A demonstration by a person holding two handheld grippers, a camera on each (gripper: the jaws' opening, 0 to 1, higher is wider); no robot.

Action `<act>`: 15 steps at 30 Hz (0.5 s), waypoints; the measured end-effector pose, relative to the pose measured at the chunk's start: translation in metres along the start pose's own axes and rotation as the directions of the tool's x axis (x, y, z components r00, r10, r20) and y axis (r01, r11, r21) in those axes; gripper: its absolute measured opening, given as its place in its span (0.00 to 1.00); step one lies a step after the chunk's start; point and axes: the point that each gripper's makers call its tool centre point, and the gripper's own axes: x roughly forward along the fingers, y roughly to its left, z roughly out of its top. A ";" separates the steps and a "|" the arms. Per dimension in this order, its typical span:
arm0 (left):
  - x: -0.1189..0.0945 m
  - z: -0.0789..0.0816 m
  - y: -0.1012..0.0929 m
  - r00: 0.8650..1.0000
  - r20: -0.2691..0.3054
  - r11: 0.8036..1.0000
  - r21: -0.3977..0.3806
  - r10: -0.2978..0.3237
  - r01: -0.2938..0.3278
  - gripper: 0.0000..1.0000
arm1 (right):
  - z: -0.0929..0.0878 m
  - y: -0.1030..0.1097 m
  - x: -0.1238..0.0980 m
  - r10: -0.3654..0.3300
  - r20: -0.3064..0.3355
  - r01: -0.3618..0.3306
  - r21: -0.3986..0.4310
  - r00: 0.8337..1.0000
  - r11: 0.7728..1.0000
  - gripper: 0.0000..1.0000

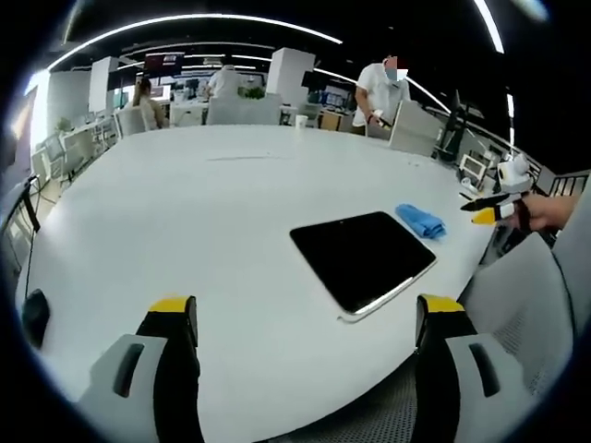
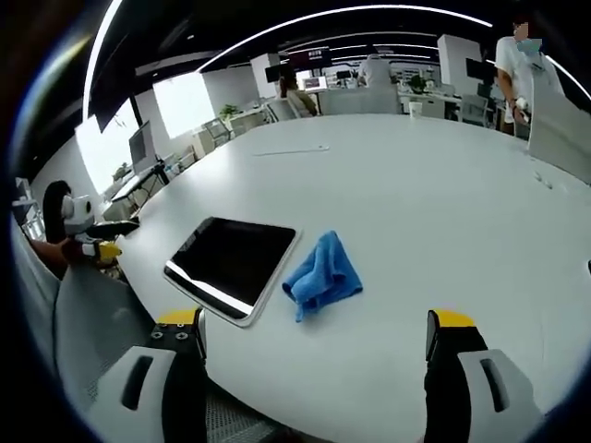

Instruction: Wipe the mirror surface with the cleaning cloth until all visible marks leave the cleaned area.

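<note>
1 cloth (image 2: 322,275) ahead of right gripper (image 2: 316,334), beside mirror (image 2: 233,262)

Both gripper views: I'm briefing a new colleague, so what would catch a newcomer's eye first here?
The dark rectangular mirror lies flat near the edge of the big white table, and it stands out sharply against the pale top. Just beside it, apart from it, sits the crumpled blue cleaning cloth. In the right gripper view the right gripper hovers open before the cloth, holding nothing.
</note>
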 end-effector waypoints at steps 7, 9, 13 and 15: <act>0.002 0.021 -0.004 0.999 0.054 1.000 -0.027 0.010 -0.008 0.96 | 0.005 0.004 -0.001 0.007 0.011 -0.007 0.003 1.000 1.000 0.98; 0.004 0.020 -0.006 0.997 0.078 1.000 -0.018 0.002 -0.001 0.96 | 0.004 0.004 0.000 0.007 0.004 -0.007 -0.003 1.000 1.000 0.98; 0.004 0.003 -0.003 1.000 0.004 1.000 -0.028 0.010 -0.010 0.93 | 0.011 0.005 -0.001 0.005 0.018 -0.006 0.007 1.000 1.000 0.98; 0.003 -0.006 -0.001 1.000 -0.024 0.999 -0.047 0.011 -0.012 0.96 | 0.013 0.007 -0.002 0.006 0.022 -0.006 0.003 1.000 1.000 0.98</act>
